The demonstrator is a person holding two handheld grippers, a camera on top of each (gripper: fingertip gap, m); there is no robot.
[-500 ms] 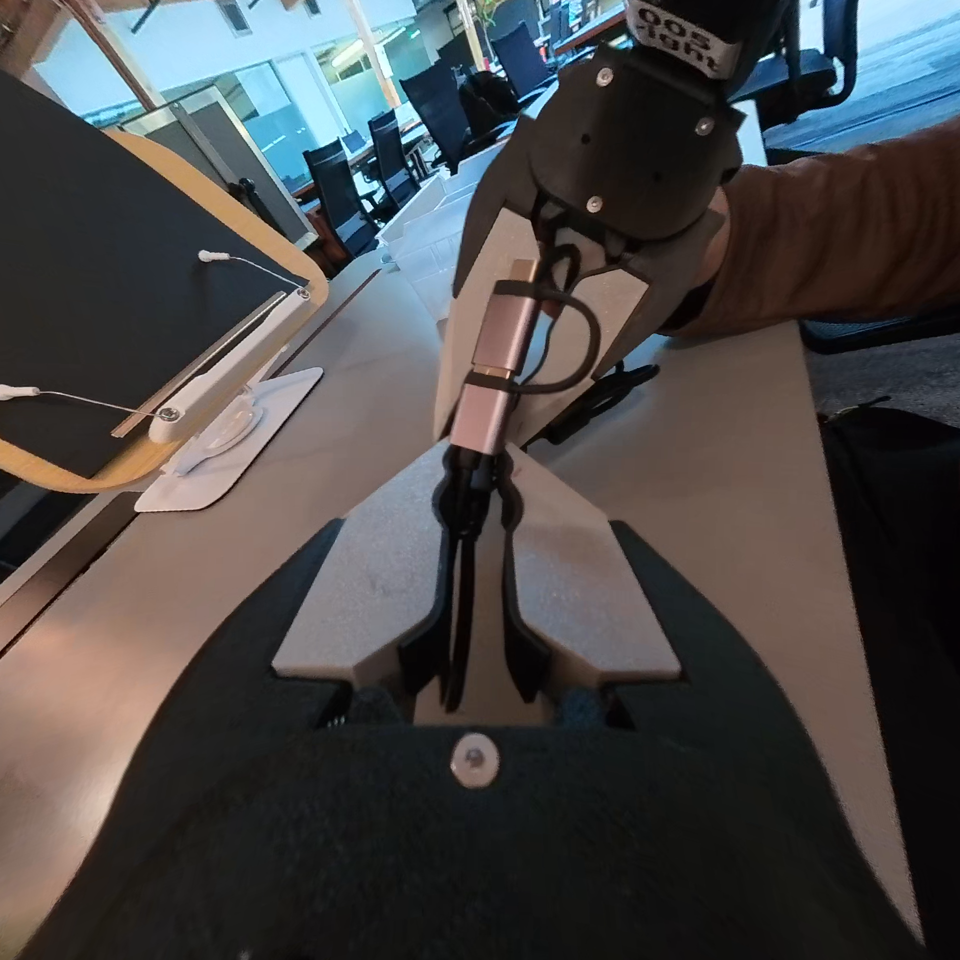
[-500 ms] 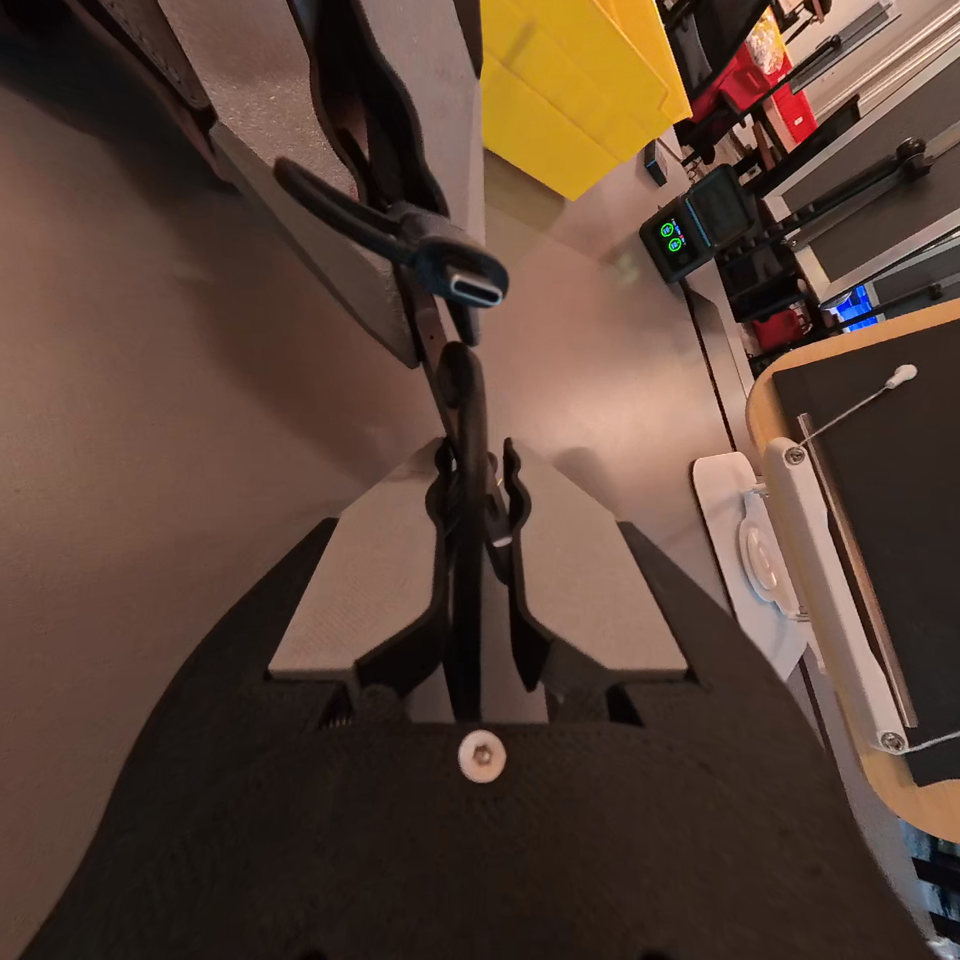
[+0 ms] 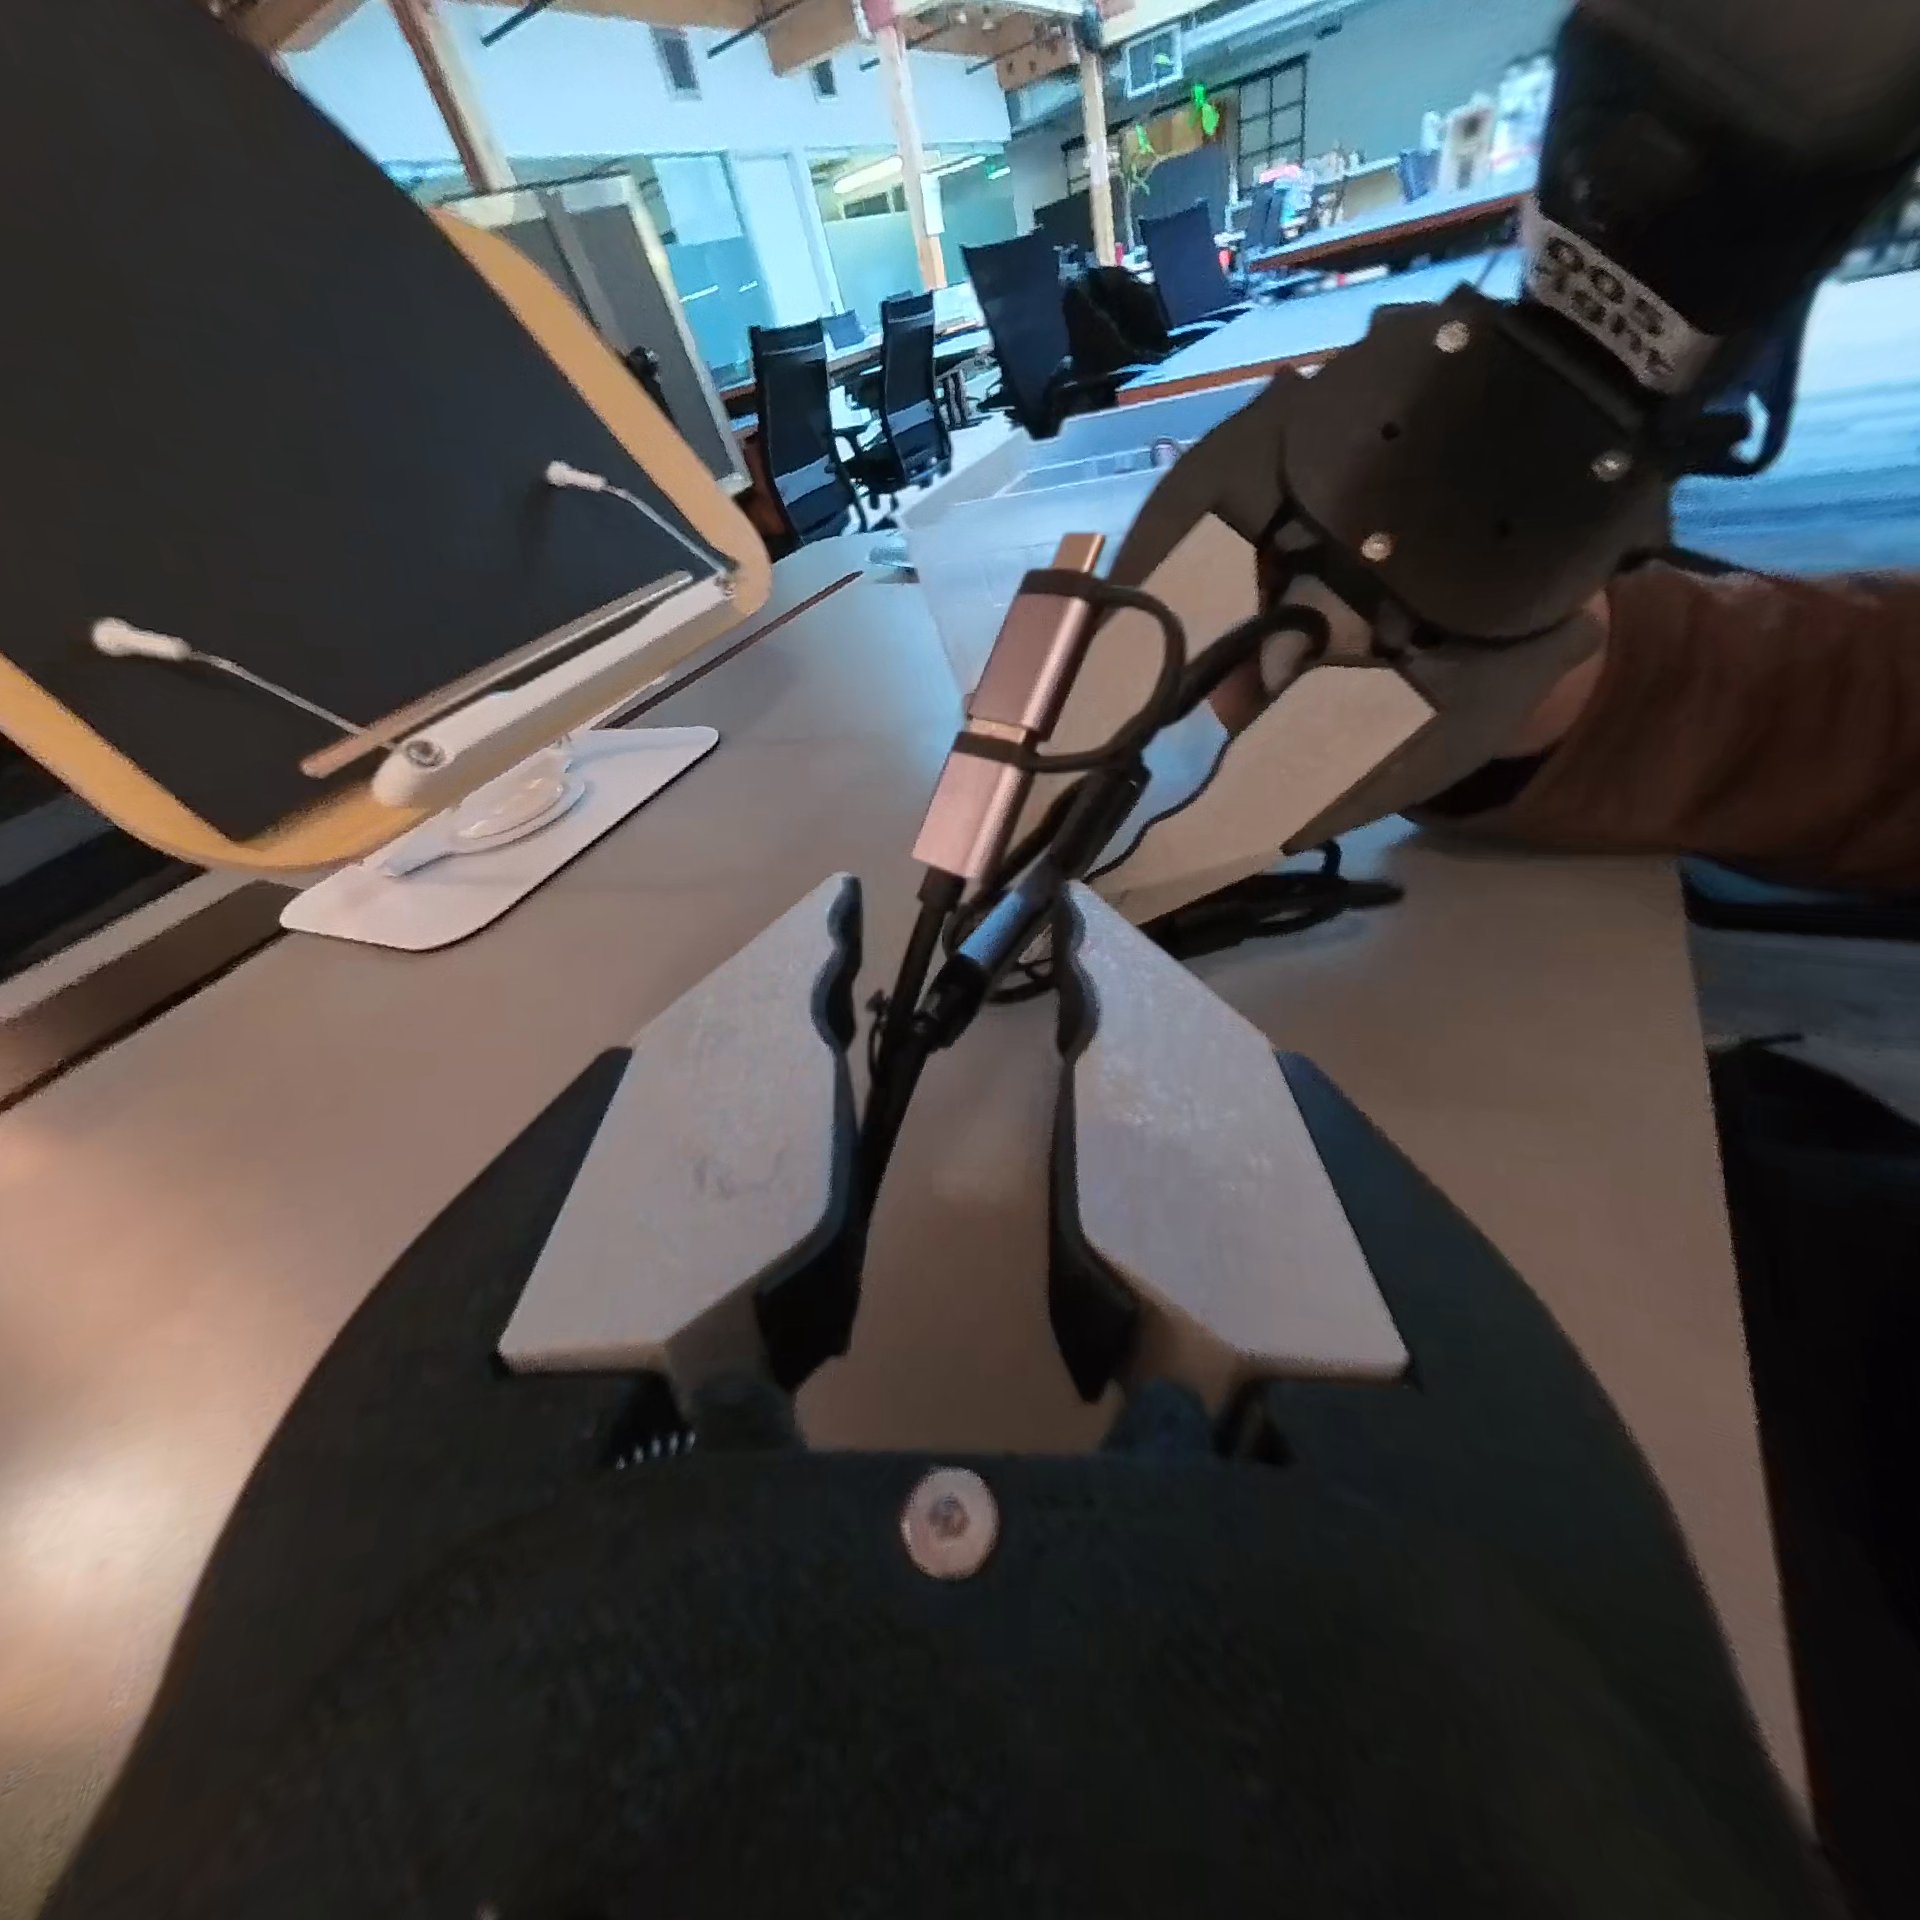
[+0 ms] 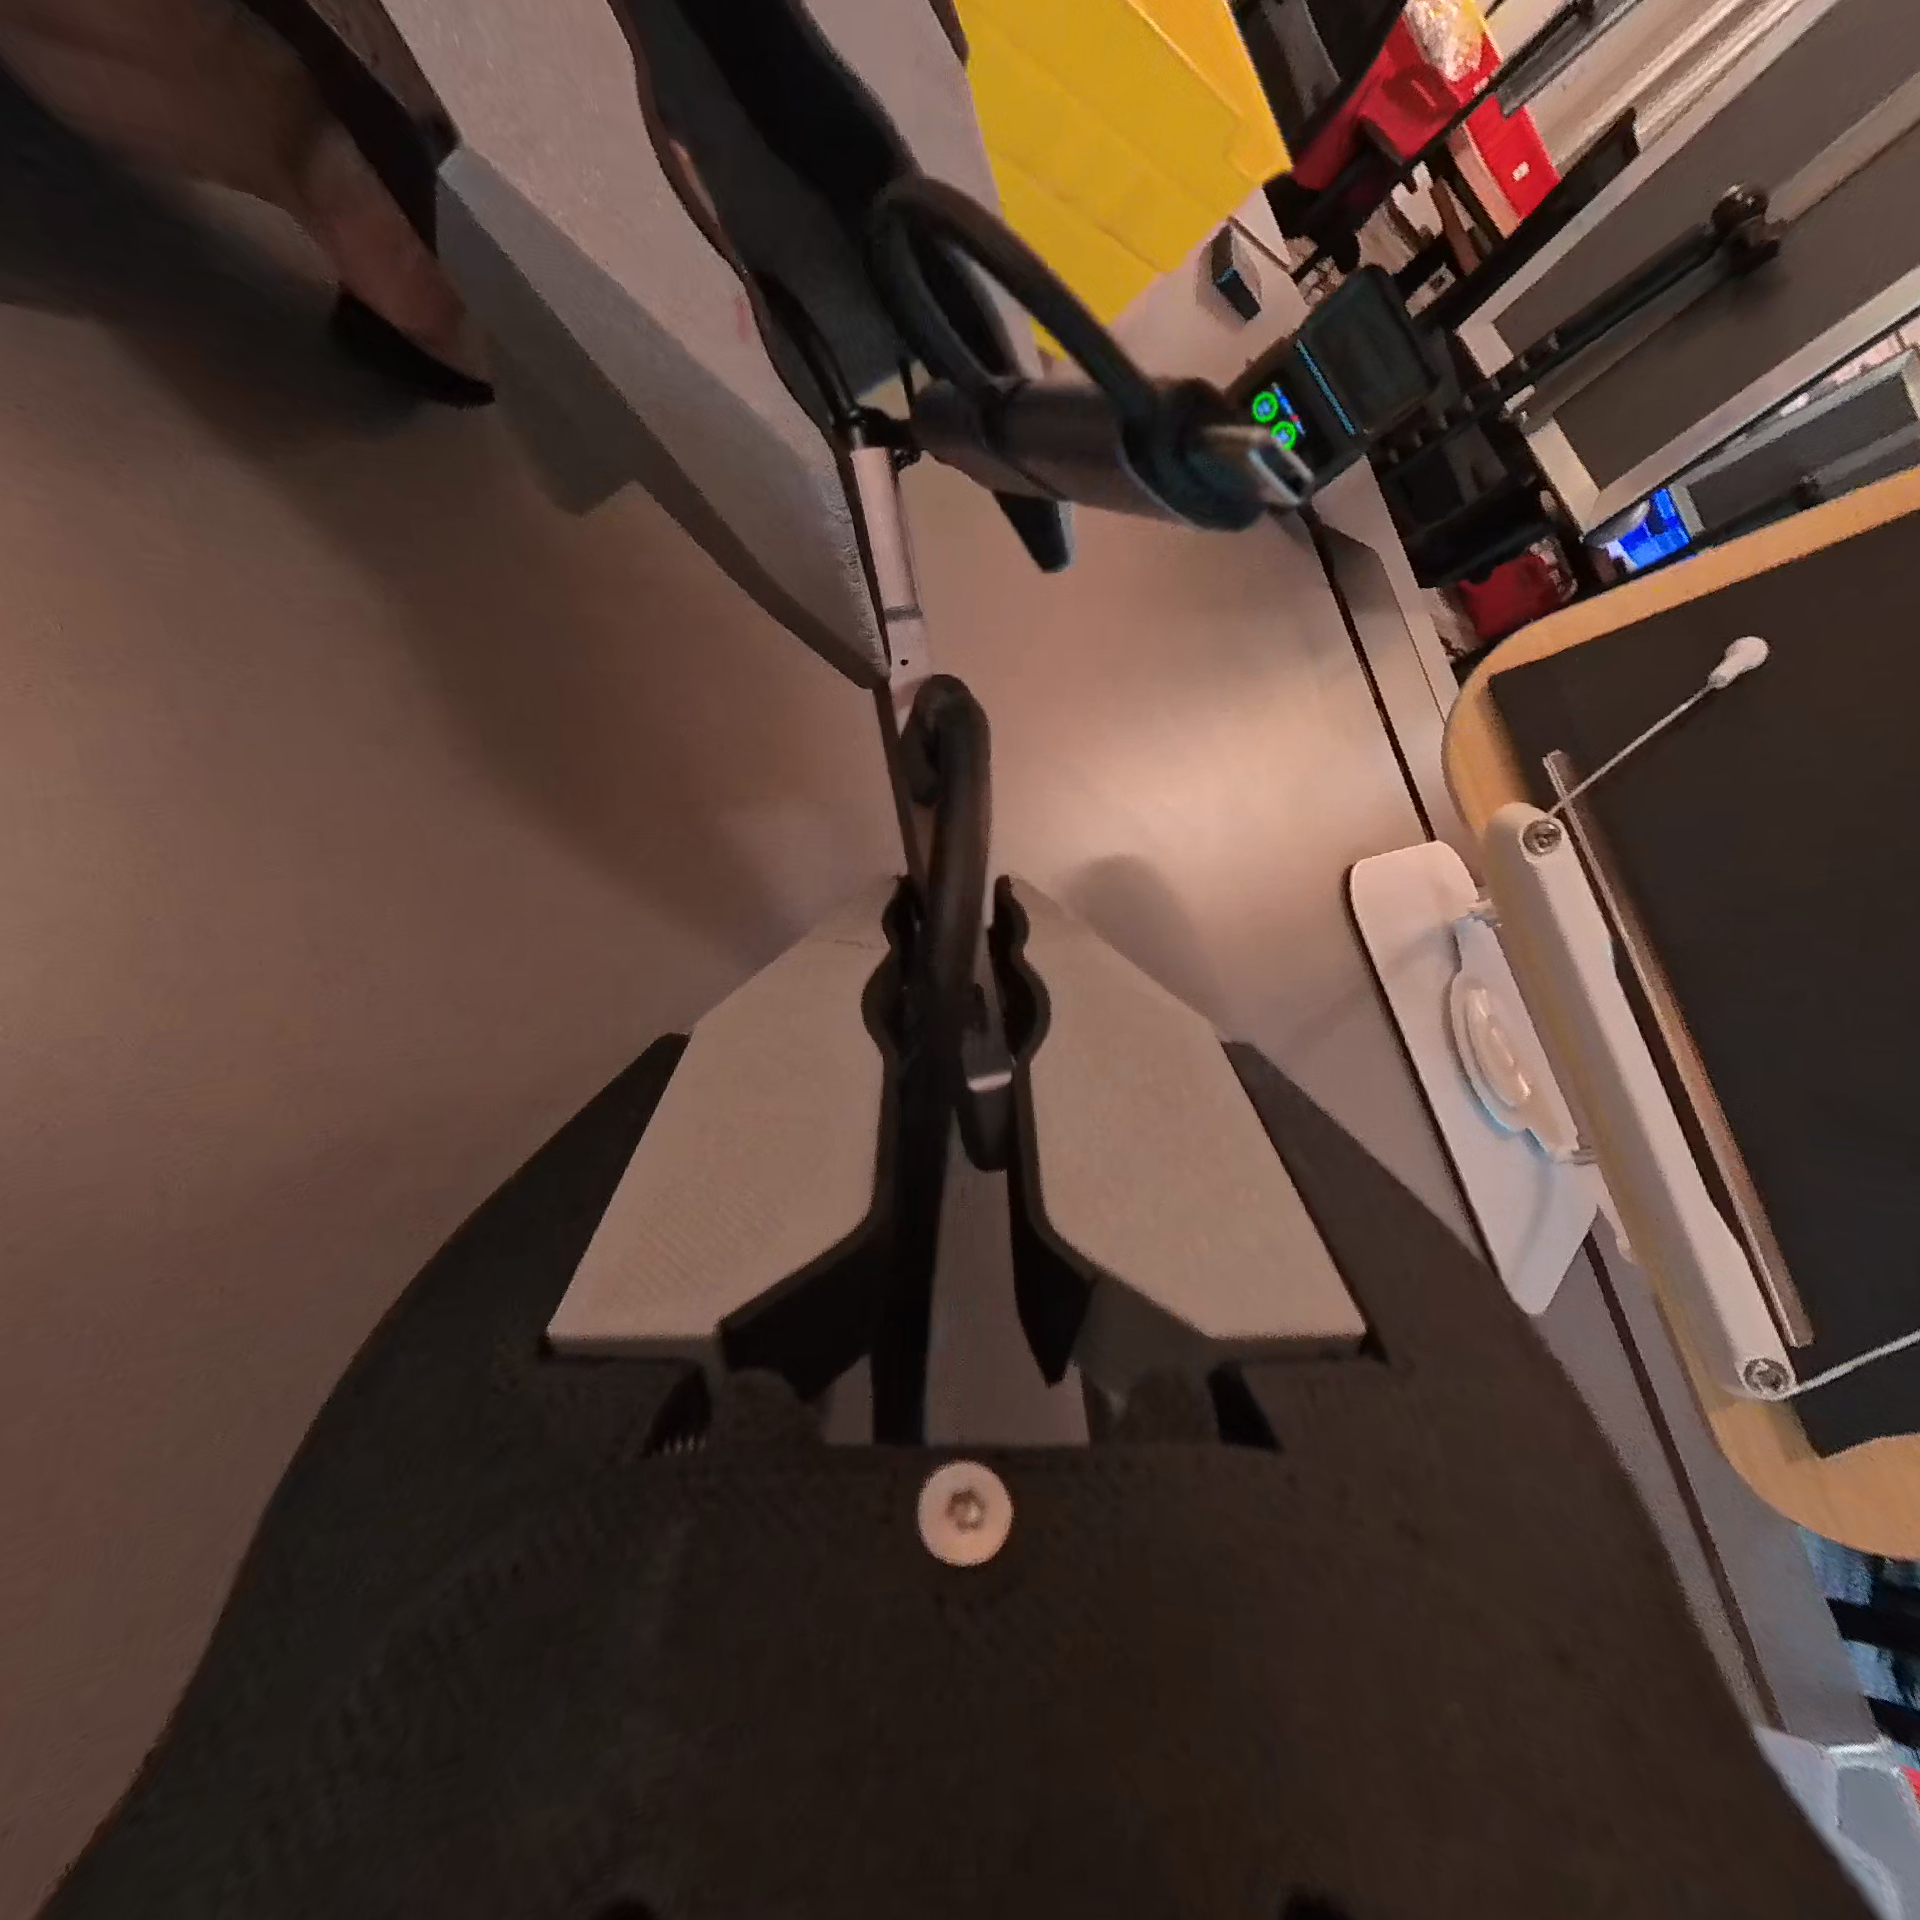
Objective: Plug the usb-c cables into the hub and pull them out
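Spanning both views, the grey table lies beneath; the left gripper, jaws apart, straddles the metallic hub and its black cables, while the right gripper, nearly closed, pinches a black usb-c cable.

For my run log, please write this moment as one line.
left gripper: open | right gripper: shut on black cable | hub: raised above table

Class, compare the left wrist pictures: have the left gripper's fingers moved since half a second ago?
Yes. The left gripper has opened: its fingers stand apart around the black cable.
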